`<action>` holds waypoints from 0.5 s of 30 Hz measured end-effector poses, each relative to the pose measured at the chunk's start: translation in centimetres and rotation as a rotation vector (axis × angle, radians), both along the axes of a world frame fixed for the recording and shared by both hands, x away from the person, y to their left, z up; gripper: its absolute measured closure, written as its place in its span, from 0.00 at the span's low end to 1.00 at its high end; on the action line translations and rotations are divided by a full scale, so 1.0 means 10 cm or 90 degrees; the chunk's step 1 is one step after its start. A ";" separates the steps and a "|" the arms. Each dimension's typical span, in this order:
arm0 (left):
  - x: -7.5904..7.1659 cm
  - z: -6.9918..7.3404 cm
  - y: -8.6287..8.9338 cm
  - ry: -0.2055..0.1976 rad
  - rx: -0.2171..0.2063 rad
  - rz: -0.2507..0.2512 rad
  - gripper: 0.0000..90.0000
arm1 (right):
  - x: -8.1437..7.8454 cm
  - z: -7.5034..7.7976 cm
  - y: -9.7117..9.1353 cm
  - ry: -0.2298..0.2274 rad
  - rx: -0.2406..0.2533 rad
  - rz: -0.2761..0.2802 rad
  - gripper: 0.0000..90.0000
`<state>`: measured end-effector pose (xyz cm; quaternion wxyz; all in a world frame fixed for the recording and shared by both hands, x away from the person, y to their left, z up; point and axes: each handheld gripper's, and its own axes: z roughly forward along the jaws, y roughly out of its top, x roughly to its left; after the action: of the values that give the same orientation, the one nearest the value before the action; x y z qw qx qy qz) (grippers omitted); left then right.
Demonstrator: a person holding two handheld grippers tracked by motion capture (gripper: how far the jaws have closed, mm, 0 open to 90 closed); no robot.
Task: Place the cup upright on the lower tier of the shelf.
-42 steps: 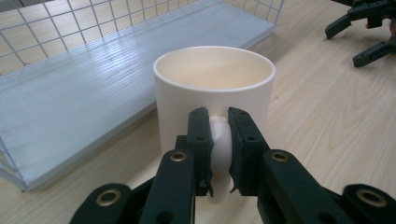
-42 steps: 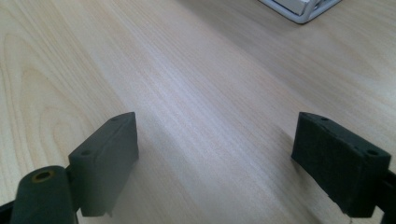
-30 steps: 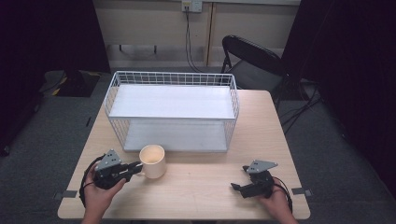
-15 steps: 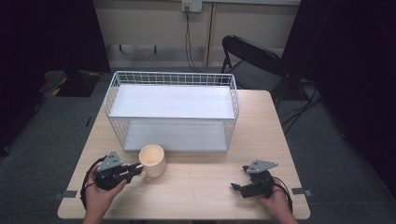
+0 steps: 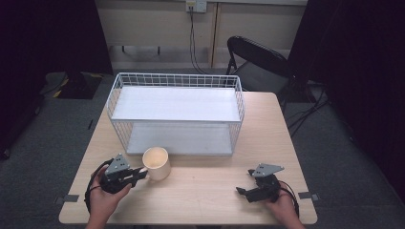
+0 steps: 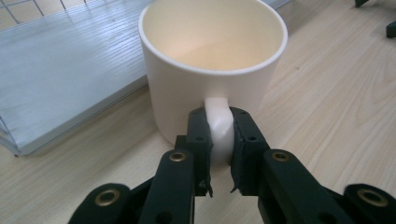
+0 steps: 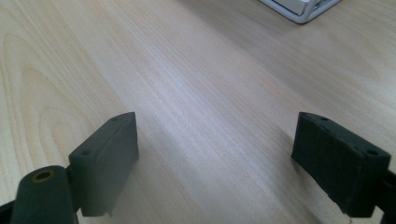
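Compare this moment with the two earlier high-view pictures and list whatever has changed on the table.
Nothing has visibly moved. The left gripper stays shut on the handle of the cream mug, which stands in the same spot in front of the white wire basket. The right gripper still rests open on the wooden table, holding nothing.

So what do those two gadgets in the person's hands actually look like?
Both are black hand-held tools. The left gripper and right gripper each carry a grey three-cornered plate on top and trail a black cable. Their jaws are chunky black blocks on arms with brass-coloured rivets. The forearms show no sleeves.
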<state>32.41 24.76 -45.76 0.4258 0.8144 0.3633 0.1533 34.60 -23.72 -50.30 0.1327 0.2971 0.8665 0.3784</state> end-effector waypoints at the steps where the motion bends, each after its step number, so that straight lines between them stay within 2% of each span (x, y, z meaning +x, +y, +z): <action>1: 0.00 0.00 0.00 -0.001 0.000 0.001 0.89 | 0.00 0.00 0.00 0.000 0.000 0.000 0.15; 7: -0.03 0.06 0.01 -0.016 0.013 0.012 0.89 | 0.00 0.00 0.00 0.000 0.000 0.000 0.15; 8: -0.03 0.06 0.01 -0.016 0.008 0.015 0.89 | 0.00 0.00 0.00 0.000 0.000 0.000 0.15; 13: -0.05 0.10 -0.01 -0.023 0.016 0.016 0.89 | 0.00 0.00 0.00 0.000 0.000 0.000 0.15; 15: -0.06 0.12 -0.01 -0.028 0.009 0.014 0.89 | 0.00 0.00 0.00 0.000 0.000 0.000 0.15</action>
<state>31.84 24.70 -44.59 0.4263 0.8096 0.3617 0.1787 34.60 -23.72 -50.30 0.1328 0.2972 0.8665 0.3784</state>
